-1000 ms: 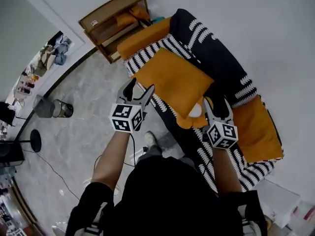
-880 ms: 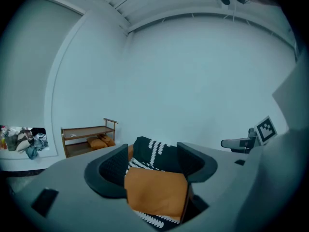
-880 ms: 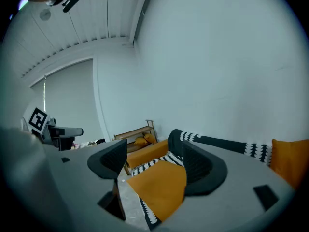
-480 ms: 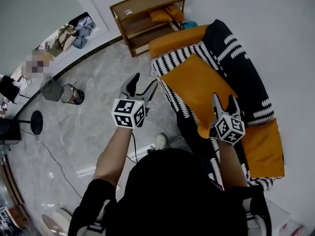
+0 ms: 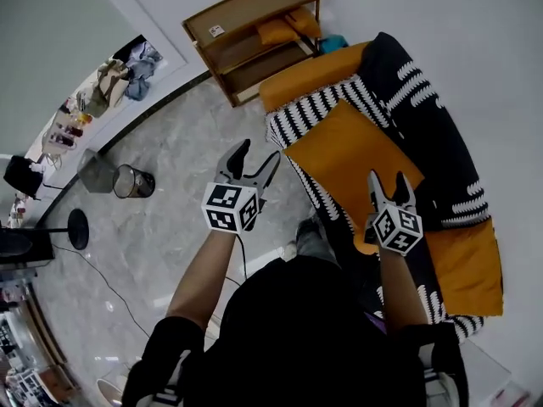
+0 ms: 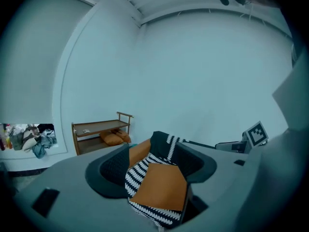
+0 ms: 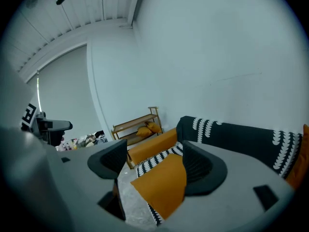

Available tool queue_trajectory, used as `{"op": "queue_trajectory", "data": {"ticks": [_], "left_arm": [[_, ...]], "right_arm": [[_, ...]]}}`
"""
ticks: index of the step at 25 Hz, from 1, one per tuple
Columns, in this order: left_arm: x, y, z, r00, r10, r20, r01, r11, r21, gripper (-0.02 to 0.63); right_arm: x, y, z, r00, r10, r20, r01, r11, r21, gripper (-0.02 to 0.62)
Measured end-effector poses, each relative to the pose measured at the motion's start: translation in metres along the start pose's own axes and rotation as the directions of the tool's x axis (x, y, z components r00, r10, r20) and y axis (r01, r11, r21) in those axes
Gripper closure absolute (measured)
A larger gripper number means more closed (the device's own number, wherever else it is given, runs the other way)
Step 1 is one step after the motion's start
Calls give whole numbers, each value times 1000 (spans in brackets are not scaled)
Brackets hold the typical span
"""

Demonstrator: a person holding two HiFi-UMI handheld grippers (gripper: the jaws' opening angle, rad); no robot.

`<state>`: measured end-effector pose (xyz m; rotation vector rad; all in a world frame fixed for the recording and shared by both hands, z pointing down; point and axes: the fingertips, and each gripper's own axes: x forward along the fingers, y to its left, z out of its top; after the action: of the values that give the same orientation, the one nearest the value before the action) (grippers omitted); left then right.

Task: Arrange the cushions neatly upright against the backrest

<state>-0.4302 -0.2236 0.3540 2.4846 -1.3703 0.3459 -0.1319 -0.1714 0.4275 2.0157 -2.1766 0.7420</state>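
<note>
Both grippers hang released and empty before the sofa. The left gripper is over the marble floor just off the seat's edge, and the right gripper is above the seat's front edge. Only the distant sofa shows between each pair of spread jaws. A large orange cushion lies flat on the black-and-white seat, away from the backrest. A far orange cushion sits at one end and a near orange cushion at the other, seemingly flat too.

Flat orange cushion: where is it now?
Head view, right of centre: the orange cushion lies flat on the sofa seat, its near corner by the right gripper.
</note>
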Motion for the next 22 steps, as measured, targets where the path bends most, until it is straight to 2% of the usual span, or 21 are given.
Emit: {"op": "queue_trajectory", "data": {"ticks": [4,9,16,22], "left_arm": [[55,-3,5,996,-68,-50,70,997,38,287],[116,-21,-3,981,-155,-117,161,986,42,287],[188,-56,-25,941,-246,-230,263,964,43,287],[234,-58,-54,903,-276,-329,303,953,32,287]], "right_arm": [[23,-28,-6,998,-61,-19,61,997,37,224],[39,-76,-18,988,-143,-62,146,988,58,224],[42,-135,-49,956,-249,-157,264,961,84,224],[30,-166,-72,922,-312,-229,340,936,96,224]]}}
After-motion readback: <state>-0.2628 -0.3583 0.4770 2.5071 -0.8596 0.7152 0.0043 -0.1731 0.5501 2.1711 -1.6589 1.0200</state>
